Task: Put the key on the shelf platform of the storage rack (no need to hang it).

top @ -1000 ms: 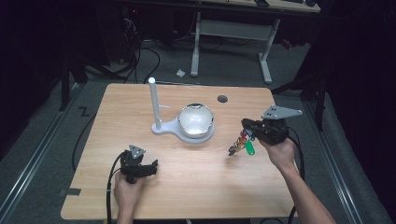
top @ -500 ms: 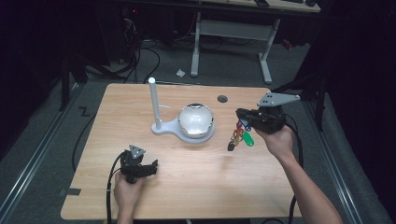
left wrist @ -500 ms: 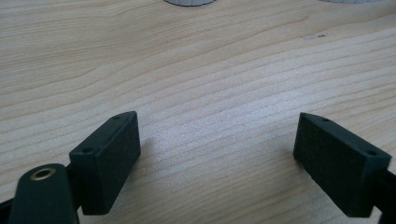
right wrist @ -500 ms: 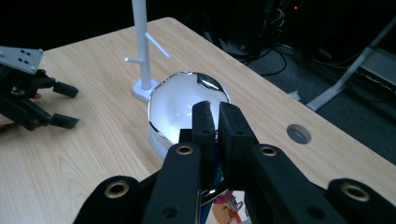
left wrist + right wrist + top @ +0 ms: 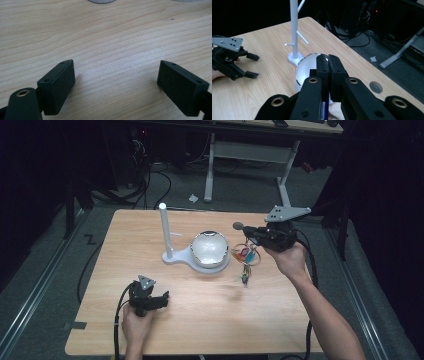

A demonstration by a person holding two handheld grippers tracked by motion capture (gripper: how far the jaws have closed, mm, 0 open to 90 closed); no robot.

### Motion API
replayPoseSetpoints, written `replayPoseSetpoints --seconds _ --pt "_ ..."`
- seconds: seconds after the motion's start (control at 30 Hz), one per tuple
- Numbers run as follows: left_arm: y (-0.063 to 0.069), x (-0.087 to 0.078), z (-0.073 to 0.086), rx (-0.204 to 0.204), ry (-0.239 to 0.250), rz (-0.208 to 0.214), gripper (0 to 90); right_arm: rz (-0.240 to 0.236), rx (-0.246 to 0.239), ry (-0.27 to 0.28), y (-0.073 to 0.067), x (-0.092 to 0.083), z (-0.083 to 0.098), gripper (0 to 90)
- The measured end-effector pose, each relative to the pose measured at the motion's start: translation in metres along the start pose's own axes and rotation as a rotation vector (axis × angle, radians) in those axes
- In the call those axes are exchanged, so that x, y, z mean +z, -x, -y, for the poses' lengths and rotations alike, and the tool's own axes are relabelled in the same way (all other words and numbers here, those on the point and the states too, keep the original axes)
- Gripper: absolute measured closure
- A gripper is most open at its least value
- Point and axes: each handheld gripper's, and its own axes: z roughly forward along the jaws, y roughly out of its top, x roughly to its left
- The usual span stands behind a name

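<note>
High view: a bunch of colourful keys on a ring point(image 5: 244, 257), pinched by the right gripper point(image 5: 251, 234), had been carried nearer the white pegged stand point(image 5: 164, 231), while the left gripper point(image 5: 161, 300) was held spread.

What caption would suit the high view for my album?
A right gripper dangles a bunch of keys beside a white stand while the left gripper waits open on the table.

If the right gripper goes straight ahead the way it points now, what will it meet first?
Most likely the white dome of the stand: in the right gripper view, the shut jaws of the right gripper aim right at it. The white pole stands behind and left. Depth is unclear, so it might pass just over the dome.
</note>
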Motion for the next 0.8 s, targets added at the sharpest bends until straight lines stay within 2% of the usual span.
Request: replayPoseSetpoints --seconds 0.6,0.67,0.73,0.77,0.8 --pt "0.000 0.000 0.000 -0.008 -0.001 -0.002 15.1 -0.020 -0.014 0.059 0.004 0.012 -0.052 88.7" --pt "0.000 0.000 0.000 0.002 0.005 -0.002 15.1 -0.021 -0.018 0.062 0.003 0.013 -0.056 88.6" --pt "0.001 0.000 0.000 -0.019 0.003 -0.007 15.1 -0.026 -0.021 0.066 0.002 0.015 -0.061 88.6" --pt "0.000 0.000 0.000 0.000 0.004 -0.003 15.1 -0.028 -0.023 0.066 0.001 0.016 -0.062 88.6" --pt "0.000 0.000 0.000 -0.001 0.002 0.000 15.1 -0.029 -0.026 0.065 0.000 0.018 -0.064 88.6"
